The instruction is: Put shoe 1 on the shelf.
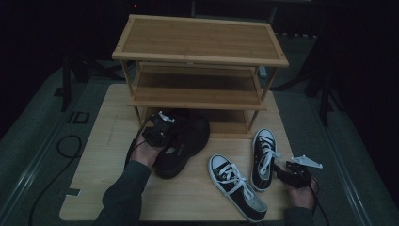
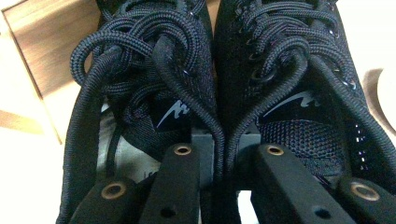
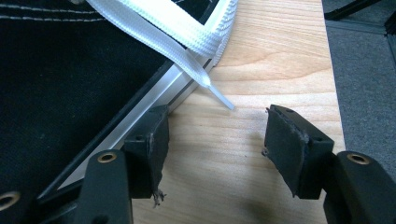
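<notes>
Dark green sleeves [image 1: 123,195], black claws, brass-ringed screw holes, grey three-cornered plates

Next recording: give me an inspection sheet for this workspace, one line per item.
Surface: light wooden table, bare wood at the front.
Job's things: pair of black shoes side by side before the rack's bottom shelf, black laces tied; pair of black-and-white sneakers lying apart at the right, white laces loose.
Clutter: nothing seen.
Grippers: left claw pinches the two inner collars of the black shoes together; right claw stands open over bare wood beside a sneaker's sole edge, holding nothing.
Cables: a black cable loops on the floor at the left.
Surroundings: three-tier wooden shoe rack at the table's back, visible shelves bare; dark room, grey floor.
</notes>
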`<state>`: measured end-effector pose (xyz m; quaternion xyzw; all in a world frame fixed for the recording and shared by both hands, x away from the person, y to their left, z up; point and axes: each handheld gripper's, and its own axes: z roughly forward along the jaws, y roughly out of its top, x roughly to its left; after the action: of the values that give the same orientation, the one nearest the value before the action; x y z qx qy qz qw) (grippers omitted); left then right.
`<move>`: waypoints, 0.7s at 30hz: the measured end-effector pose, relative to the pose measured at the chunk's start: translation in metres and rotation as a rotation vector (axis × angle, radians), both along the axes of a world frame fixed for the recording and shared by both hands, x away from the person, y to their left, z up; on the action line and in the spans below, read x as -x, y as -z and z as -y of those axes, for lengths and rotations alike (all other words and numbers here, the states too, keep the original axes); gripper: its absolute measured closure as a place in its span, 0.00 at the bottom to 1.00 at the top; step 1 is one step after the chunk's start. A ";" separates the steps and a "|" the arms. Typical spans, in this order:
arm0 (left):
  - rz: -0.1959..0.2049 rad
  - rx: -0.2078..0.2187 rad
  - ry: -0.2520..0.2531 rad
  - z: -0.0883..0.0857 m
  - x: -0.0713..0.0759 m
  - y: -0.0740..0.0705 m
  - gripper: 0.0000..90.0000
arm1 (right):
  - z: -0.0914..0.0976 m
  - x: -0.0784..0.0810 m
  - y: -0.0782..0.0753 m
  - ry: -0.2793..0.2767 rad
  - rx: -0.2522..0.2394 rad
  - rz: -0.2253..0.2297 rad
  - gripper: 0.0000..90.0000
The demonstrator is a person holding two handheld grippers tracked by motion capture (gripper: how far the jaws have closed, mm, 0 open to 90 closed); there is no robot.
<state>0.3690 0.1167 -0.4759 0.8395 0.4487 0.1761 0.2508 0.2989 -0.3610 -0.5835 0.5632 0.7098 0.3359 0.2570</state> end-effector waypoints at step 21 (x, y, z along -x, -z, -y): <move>0.007 -0.006 -0.074 0.021 -0.023 0.005 0.93 | 0.000 0.000 0.000 -0.002 0.000 0.000 0.44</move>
<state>0.3923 0.0954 -0.4808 0.8224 0.4782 0.1892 0.2433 0.2990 -0.3612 -0.5835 0.5627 0.7102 0.3362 0.2567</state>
